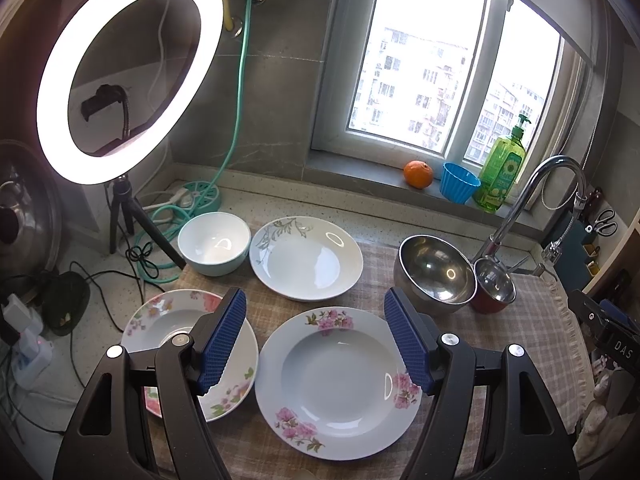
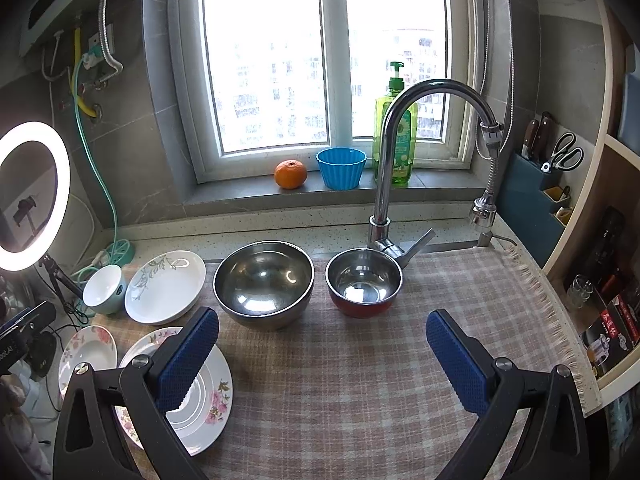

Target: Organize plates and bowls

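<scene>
We are holding both grippers above the checked cloth, each tilting down toward the counter. Our left gripper is hanging with its blue pads spread wide and gripping nothing; it is hovering over the pink-flowered plate, with a second flowered plate lying just beside it under the left finger. Behind them the white bowl and the green-leaf plate are sitting near each other.

Our right gripper is also gaping wide and empty, hanging over bare cloth. Ahead of it the large steel bowl and the small red-sided steel bowl are standing side by side in front of the faucet; whether they are touching, we cannot tell.
</scene>
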`<state>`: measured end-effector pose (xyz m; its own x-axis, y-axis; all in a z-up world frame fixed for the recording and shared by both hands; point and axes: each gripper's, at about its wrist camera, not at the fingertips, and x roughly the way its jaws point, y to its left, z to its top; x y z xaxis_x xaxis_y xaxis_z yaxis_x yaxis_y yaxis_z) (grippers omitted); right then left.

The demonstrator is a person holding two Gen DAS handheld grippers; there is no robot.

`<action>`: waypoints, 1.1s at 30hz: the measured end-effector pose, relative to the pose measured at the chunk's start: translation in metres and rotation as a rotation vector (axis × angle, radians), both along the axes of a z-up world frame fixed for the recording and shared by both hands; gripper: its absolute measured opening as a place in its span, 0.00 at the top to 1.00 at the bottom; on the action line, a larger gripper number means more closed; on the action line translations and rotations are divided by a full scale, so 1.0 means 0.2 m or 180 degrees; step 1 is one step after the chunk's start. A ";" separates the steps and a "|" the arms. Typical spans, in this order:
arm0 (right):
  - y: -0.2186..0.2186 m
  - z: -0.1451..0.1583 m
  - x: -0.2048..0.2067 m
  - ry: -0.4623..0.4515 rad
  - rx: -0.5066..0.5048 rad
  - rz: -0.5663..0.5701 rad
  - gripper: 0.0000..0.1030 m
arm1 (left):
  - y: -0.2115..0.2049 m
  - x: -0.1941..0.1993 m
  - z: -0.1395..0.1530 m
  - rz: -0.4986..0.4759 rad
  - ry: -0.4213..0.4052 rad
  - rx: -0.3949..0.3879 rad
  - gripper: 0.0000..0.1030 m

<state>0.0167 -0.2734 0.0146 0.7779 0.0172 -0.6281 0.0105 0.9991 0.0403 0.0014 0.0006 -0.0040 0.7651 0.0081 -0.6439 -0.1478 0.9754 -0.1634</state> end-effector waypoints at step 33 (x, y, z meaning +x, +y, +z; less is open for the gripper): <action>-0.02 -0.02 0.03 0.0041 0.0018 -0.0041 0.00 | -0.02 0.05 0.01 -0.0024 -0.0001 0.0028 0.30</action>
